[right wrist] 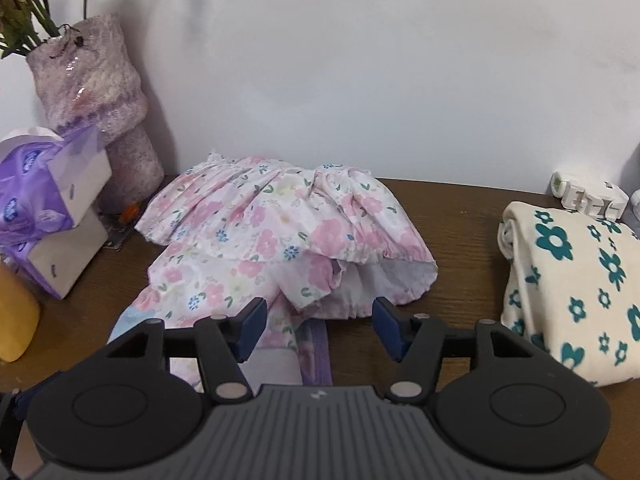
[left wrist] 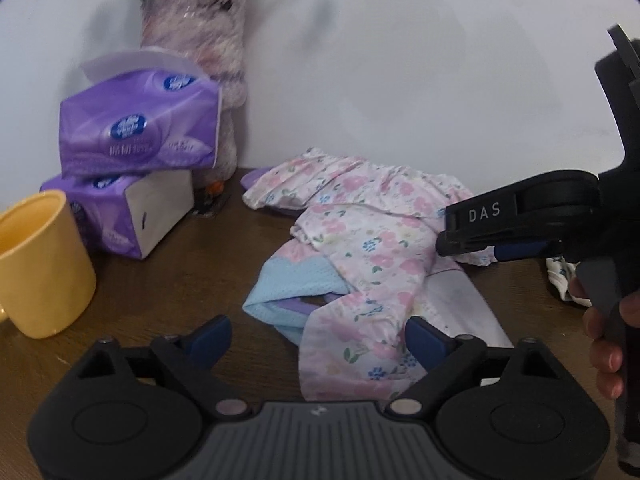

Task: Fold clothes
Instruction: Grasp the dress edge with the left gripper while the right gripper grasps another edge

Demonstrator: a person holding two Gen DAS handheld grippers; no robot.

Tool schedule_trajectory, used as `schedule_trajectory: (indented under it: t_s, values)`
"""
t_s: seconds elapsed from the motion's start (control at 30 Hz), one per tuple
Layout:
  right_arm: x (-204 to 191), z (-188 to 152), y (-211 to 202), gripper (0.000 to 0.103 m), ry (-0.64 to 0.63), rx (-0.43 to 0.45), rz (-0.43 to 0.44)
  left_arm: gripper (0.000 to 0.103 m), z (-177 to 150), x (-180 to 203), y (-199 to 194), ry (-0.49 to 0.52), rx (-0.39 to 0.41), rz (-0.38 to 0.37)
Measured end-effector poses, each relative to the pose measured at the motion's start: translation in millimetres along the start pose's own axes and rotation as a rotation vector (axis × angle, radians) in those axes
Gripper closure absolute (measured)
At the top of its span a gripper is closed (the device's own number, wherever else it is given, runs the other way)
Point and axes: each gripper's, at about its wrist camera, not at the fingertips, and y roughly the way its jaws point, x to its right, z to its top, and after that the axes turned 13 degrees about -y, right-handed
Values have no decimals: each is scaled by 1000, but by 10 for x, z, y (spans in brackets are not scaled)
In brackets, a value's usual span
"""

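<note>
Lying crumpled on the brown counter (right wrist: 460, 216), the floral garment (right wrist: 256, 236) is filling the centre; left gripper (left wrist: 318, 332) fingers are standing wide, cloth between them, ungripped; right gripper (right wrist: 318, 330) fingers are standing half open over its hem, holding nothing; folded flower-print cloth (right wrist: 576, 288) at 3 o'clock

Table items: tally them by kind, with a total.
Garments: 2, the floral dress and the folded cream garment
Tissue packs: 2
Yellow cup: 1
Vase: 1
White plastic item: 1
Total: 7
</note>
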Motion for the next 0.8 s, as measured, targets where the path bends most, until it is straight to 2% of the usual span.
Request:
schedule_trajectory:
  t_s: [0.07, 0.1, 0.13, 0.17, 0.23, 0.27, 0.3, 0.33, 0.5, 0.6, 0.8]
  values:
    - [7, 3, 68, 58, 12, -1, -6, 19, 2, -17, 39, -10, -20, -3]
    - [18, 0, 94, 59, 21, -2, -5, 26, 3, -26, 51, -15, -29, -11]
    - [28, -3, 120, 67, 29, -3, -3, 37, 3, -35, 63, -20, -39, -20]
    - [37, -8, 132, 78, 35, 6, 8, 42, 2, -41, 67, -23, -48, -32]
    - [47, -28, 122, 90, 52, 34, 12, 69, 4, -45, 51, -24, -54, -58]
    - [49, -37, 114, 94, 58, 46, 12, 76, 7, -47, 36, -23, -53, -70]
    - [41, -43, 97, 96, 54, 61, 9, 88, 10, -50, 21, -22, -53, -82]
    - [38, -46, 70, 97, 52, 75, 10, 92, 13, -53, 5, -21, -52, -93]
    - [78, -36, -144, 100, 55, 160, 13, 97, 70, -122, -236, 6, 36, -109]
    - [153, 31, -397, 100, 61, 220, 3, 99, 156, -164, -488, 20, 125, -117]
    - [339, 255, -1134, 100, 57, 356, -33, 99, 503, -217, -1160, 69, 300, -114]
